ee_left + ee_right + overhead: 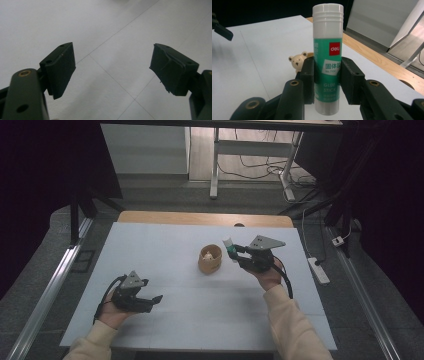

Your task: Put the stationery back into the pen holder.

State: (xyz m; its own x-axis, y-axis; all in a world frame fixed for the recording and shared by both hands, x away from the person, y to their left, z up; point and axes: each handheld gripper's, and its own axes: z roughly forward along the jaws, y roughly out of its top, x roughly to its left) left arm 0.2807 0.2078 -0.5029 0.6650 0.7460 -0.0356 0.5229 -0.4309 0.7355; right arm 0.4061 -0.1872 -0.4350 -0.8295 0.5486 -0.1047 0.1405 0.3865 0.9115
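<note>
Black jaws of the right gripper [327, 82] stand closest in the right gripper view, pressed against both sides of a green-and-white glue stick [328, 53], which they hold around its lower half with the white cap pointing up and away. In the high view the same gripper [235, 251] carries the stick [228, 245] above the white tabletop [165, 310], just to the right of a small round wooden cup [210, 260] that has a little bear figure [209, 254] inside it; from the right gripper view the bear's head [298, 61] peeks out behind the left jaw. The stick appears to be near the cup's rim but apart from it, and whether it is above the opening I cannot tell. The left gripper [150, 301] rests low over the near-left part of the tabletop, well apart from the cup, with its jaws spread wide and nothing between them [112, 72]. By my reading the step in hand is carrying the glue stick to the cup. The next move likely calls for shifting the stick leftward over the opening, keeping it upright, lowering it beside the bear, and only then easing the jaws apart.
</note>
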